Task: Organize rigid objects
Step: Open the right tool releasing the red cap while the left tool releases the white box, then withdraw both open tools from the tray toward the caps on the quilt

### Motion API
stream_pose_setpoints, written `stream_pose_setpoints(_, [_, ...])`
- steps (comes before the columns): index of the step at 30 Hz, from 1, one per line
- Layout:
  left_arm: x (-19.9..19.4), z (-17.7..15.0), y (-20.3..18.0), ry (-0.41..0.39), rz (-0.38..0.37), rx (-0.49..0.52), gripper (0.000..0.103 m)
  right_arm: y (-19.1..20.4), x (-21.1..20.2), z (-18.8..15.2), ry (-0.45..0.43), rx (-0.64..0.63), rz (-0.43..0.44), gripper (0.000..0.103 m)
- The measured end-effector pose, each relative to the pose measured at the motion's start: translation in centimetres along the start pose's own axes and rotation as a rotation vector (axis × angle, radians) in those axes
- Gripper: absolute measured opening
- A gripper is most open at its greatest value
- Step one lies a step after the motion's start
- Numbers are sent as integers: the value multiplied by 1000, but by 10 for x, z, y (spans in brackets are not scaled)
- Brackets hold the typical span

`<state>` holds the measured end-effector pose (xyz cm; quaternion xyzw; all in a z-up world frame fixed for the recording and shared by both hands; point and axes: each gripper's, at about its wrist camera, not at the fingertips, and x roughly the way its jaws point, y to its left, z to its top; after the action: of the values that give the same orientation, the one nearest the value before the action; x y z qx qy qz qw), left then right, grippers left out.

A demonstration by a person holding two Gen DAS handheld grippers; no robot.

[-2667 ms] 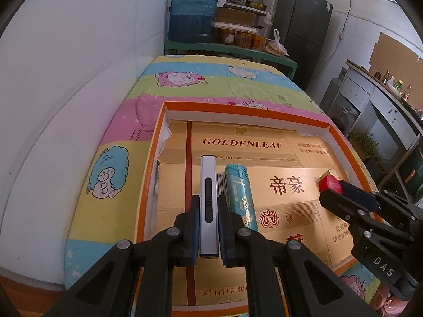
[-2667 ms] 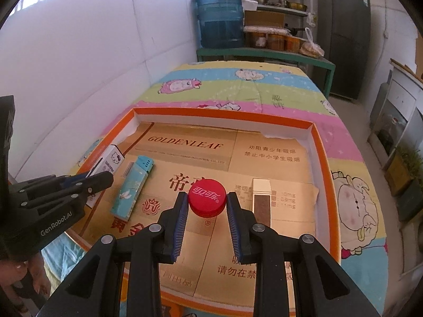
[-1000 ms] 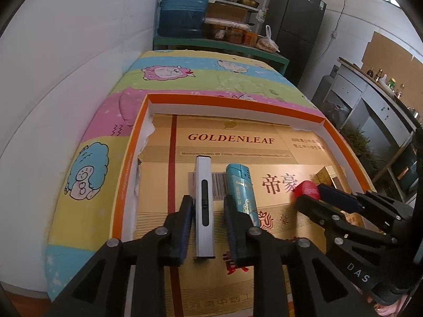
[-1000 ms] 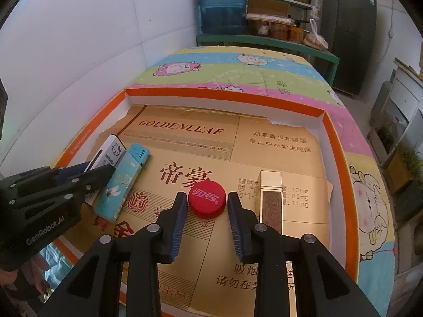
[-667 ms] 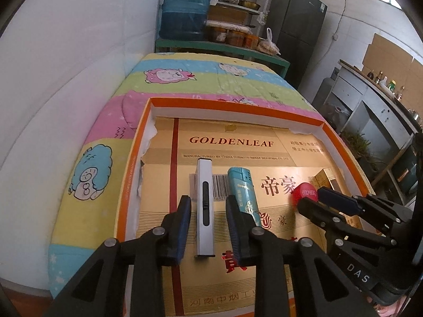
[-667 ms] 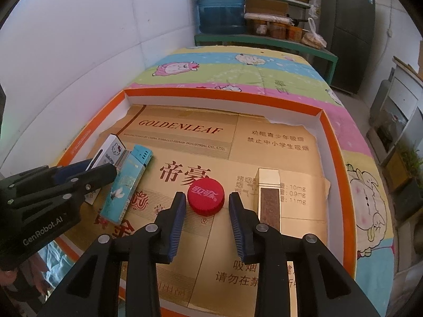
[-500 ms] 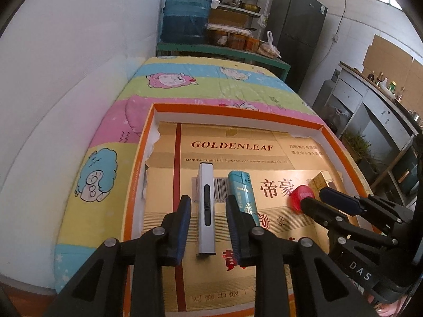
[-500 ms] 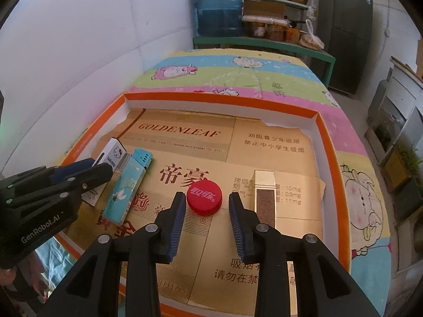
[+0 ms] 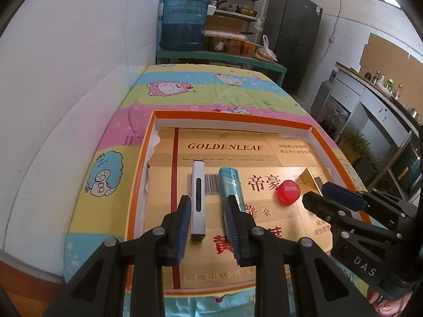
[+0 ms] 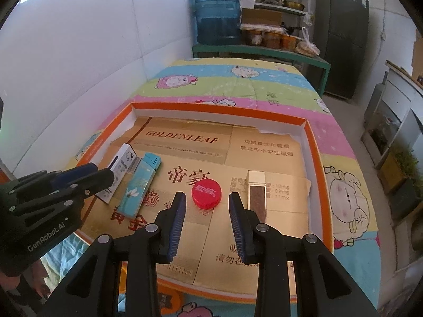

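Orange-rimmed tray [image 10: 314, 158]: three lighters [image 10: 139, 186], one red cap [image 10: 207, 192].

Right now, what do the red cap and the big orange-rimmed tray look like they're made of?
The red cap looks like moulded plastic: glossy, uniform colour, with white printed lettering on top. The tray seems to be paperboard: thin white walls, orange rim, and a torn, ragged edge. Its gold liner looks like flattened printed carton, creased at the folds.

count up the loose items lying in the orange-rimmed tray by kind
lighters: 3, white lighter, teal lighter, gold lighter
bottle caps: 1, red cap
total: 4, all flat on the cardboard lining of the tray
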<state>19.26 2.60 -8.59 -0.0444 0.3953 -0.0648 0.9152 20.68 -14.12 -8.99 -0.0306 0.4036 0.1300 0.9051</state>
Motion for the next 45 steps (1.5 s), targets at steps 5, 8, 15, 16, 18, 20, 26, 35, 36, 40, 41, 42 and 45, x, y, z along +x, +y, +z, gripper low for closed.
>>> stream_pose_setpoints(5, [-13,-4,-2,-16,7,6,27,3,-11,-3,-8,2,1,34])
stream_pose_setpoints(8, [-20,-7,-4,-16,5,11,27,5,-19,-6,-13,5,1,34])
stream_pose_setpoints(15, [-36,-14,-9,-27,7,23,27,9,-36,-16,-19,19,-6,34])
stream_pose_setpoints(16, [-38,-16,-10,-29,9,26,27,10,-39,-17,-21,20,-8,34])
stream_pose_setpoints(18, [-43,-19,-12,-34,18,36,27,11,-44,-20,-23,22,-12,34])
stream_pose_setpoints(20, [-48,-22,-13,-36,20,41,27,12,-49,-23,-25,23,-13,34])
stream_pose_setpoints(26, [-61,-31,-15,-45,12,53,27,18,-60,-35,-24,23,-17,34])
stream_pose_setpoints(35, [-83,-48,-22,-58,-3,75,27,21,-73,-62,0,21,-20,34])
stream_pose_setpoints(36, [-85,-50,-23,-59,-4,81,27,21,-75,-64,0,21,-19,34])
stream_pose_setpoints(40, [-91,-56,-28,-60,-12,92,27,22,-81,-74,8,23,-18,34])
stream_pose_setpoints(41, [-92,-56,-29,-59,-14,93,27,22,-82,-76,9,24,-18,34])
stream_pose_setpoints(42, [-93,-58,-29,-60,-16,94,27,22,-84,-78,10,26,-18,34])
stream_pose_setpoints(45, [-97,-62,-32,-61,-22,99,27,23,-88,-82,12,27,-17,34])
